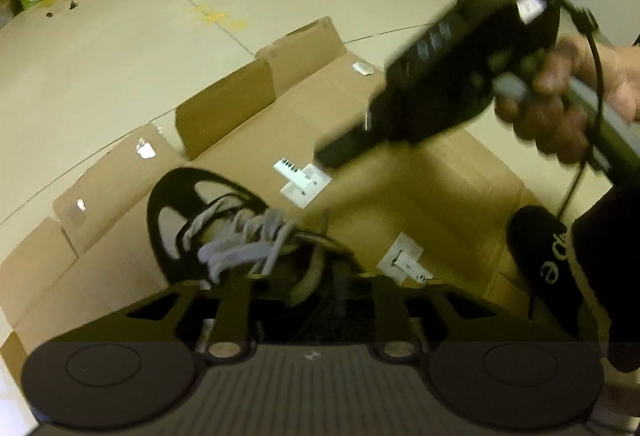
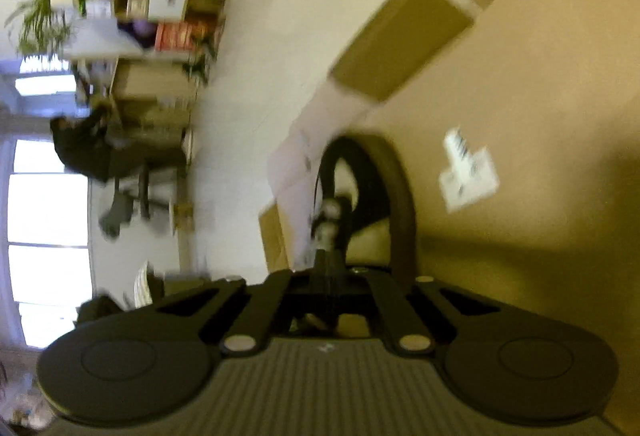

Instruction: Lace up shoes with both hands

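Black shoe (image 1: 208,224) with grey laces (image 1: 248,244) sits at 9 o'clock on flattened cardboard (image 1: 420,196). Left gripper (image 1: 310,292) jaws part-open over the laces, holding nothing visible. Right gripper (image 1: 336,156) at 2 o'clock, jaws clenched; lace between them can't be told. Risk: loose lace slips, blurred fast swing misses it. Second shoe (image 1: 540,256) at 4 o'clock; nothing blocks.

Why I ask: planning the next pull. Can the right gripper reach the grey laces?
Probably yes: the right gripper hangs close to the shoe with nothing between its tip and the grey laces. Its jaws are shut, so it must open first.
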`<state>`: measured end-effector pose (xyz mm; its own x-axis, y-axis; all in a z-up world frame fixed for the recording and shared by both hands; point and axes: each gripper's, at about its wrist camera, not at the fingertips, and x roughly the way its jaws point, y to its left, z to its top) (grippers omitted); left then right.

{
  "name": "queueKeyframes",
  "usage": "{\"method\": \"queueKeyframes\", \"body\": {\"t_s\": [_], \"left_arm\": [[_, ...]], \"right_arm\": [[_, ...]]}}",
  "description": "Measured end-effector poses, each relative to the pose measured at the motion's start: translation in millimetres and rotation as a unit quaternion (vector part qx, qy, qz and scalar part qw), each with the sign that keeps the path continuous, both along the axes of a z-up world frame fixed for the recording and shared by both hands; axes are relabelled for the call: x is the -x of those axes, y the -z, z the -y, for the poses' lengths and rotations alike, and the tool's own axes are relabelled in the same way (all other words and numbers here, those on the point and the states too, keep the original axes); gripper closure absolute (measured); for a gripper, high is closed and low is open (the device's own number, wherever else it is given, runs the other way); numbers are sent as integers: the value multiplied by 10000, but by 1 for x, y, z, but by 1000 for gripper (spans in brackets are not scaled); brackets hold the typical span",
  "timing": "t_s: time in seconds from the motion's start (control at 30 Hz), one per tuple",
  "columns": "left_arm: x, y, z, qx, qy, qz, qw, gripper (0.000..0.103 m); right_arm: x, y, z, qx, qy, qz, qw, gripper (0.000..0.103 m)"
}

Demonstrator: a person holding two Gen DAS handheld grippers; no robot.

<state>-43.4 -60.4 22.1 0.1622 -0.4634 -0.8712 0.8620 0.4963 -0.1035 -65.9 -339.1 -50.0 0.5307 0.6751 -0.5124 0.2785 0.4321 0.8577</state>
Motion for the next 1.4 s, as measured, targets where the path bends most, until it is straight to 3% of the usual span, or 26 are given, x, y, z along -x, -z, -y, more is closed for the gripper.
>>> {"method": "queueKeyframes", "body": {"t_s": [0.03, 0.1, 0.17, 0.37, 0.43, 0.47, 0.63, 0.83, 1.0, 1.17, 1.23, 1.3, 1.4], "left_arm": [[0, -3, -3, 14, 0, -7, 10000, 72], [2, -4, -3, 20, -27, -1, 10000, 72], [3, -6, -4, 2, -45, -5, 10000, 72], [6, -6, -1, 18, -65, 4, 10000, 72], [7, -11, -3, -4, -66, 26, 10000, 70], [8, -12, -3, -18, -73, 36, 10000, 70], [16, -15, -9, 37, -192, 25, 9998, 70], [24, -3, -4, 76, -163, -108, 9998, 70], [30, 6, 7, -141, 37, 81, 9999, 70], [34, 16, 22, -308, 201, 226, 9991, 70], [35, 17, 22, -324, 198, 191, 9991, 75], [32, 19, 19, -437, 107, -71, 9990, 100], [30, 13, 10, -530, 32, -42, 9986, 101]], "right_arm": [[-1, -2, 4, 47, 2, 32, 10000, 102], [-3, -4, 7, 112, -59, 14, 9999, 86], [-2, -3, 0, 92, -190, 1, 9998, 79], [3, 12, -28, -181, -501, -183, 9984, 81], [3, 16, -34, -230, -568, -201, 9979, 99], [3, 15, -36, -148, -607, -185, 9979, 100], [4, -9, -30, 248, -692, 101, 9972, 100], [6, -31, -5, 344, -285, 322, 9985, 100], [6, -19, -4, 255, -252, 101, 9993, 92], [6, -7, -18, 274, -409, -100, 9987, 76], [6, -1, -22, 214, -378, -172, 9989, 71], [4, 2, -26, 131, -353, -184, 9991, 71], [0, 2, -29, 122, -372, -108, 9992, 72]]}}
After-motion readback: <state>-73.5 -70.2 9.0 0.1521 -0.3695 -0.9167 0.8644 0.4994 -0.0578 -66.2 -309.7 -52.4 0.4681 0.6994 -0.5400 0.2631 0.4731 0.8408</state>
